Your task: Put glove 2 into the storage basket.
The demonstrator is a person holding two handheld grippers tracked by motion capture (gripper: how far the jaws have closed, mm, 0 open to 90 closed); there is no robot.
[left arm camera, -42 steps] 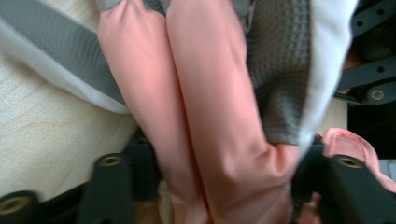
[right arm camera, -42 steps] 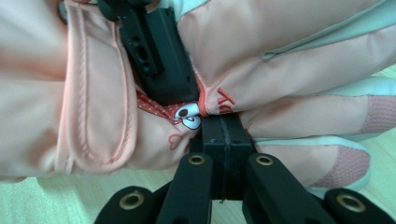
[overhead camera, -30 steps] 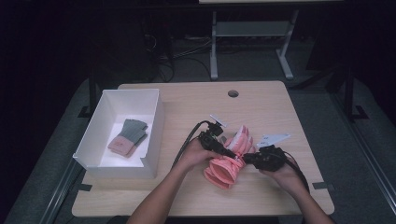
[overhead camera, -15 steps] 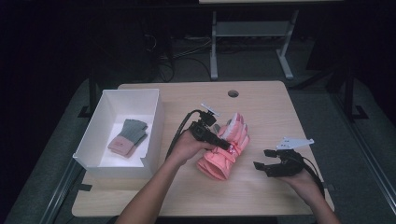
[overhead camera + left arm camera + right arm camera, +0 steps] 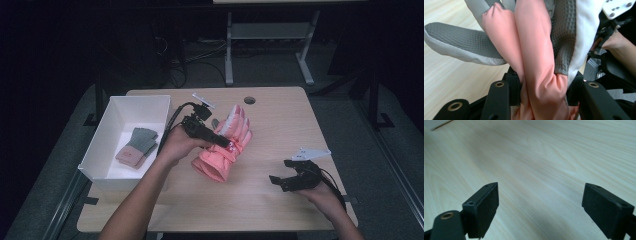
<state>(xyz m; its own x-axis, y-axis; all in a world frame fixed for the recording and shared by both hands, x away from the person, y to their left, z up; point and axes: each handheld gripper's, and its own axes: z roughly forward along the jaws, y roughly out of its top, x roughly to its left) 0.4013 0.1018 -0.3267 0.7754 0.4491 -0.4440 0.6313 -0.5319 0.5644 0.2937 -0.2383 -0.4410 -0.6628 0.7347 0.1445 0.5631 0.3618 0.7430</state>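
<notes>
My left hand-held gripper [image 5: 220, 140] now alone squeezing pink glove [image 5: 226, 147], lifting it off bench [image 5: 280, 120] middle. My right hand-held gripper [image 5: 294, 178] let go, pulled back right, jaws wide, empty. I think glove goes next into white box [image 5: 102, 145].

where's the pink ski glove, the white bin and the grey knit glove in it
pink ski glove [image 5: 223, 156], high view, on its cuff
white bin [image 5: 141, 102], high view, on its far wall
grey knit glove [image 5: 143, 140], high view, on its grey fingers
</notes>
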